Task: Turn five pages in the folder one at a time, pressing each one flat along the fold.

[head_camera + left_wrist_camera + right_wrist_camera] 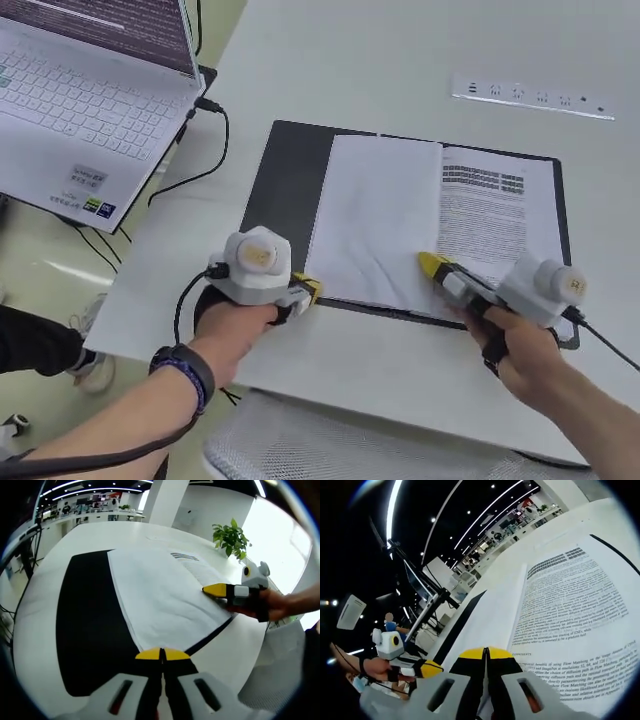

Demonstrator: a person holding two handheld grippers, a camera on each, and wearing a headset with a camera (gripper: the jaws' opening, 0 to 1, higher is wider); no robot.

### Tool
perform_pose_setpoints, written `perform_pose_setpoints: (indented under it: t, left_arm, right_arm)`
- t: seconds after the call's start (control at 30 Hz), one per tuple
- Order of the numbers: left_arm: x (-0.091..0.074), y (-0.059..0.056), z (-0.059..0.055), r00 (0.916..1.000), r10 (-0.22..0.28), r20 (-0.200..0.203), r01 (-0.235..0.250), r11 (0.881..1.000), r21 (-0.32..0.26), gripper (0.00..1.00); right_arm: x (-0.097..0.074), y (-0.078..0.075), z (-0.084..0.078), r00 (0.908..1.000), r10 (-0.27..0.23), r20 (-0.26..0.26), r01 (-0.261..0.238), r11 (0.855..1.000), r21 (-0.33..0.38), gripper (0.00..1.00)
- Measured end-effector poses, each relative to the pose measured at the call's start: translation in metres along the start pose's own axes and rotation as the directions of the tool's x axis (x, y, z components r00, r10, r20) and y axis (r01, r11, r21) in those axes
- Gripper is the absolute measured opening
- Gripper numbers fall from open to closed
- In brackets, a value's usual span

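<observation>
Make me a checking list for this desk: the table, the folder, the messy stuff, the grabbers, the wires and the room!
Surface: white table.
Job's things: black folder lies open; blank page on the left, printed page on the right.
Clutter: open laptop, power strip.
Grippers: left gripper shut, at the folder's near edge; right gripper shut, tips on the pages by the fold.
Cables: black cable plugged into the laptop; gripper cables hang off both grippers.
Surroundings: potted plant, ceiling lights.
</observation>
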State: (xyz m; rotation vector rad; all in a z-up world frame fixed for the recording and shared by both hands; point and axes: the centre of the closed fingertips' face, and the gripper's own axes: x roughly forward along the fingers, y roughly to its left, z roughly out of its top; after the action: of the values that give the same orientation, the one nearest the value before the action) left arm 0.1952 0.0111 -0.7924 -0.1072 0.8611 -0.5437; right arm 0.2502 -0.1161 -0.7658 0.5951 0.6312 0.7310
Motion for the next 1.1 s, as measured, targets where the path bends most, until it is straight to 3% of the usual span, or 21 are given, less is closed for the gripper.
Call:
perform_pose_setpoints:
  t: [0.77,1.1]
  left_arm:
    - [0.000,0.000,0.000,0.9999,-0.001,0.013,0.001,1.000,0.001,0.00]
    - [0.000,-0.001,0.000,0.9999,0.002,0.016,-0.002,1.000,0.006,0.00]
  right_arm:
    - [-0.027,0.003,-0.036,0.9982,0.021,-0.056,-0.022,1.000,-0.019,0.00]
    - [-0.031,0.005,-0.041,0.9977,0.016,-0.066,-0.017,1.000,-0.018,0.00]
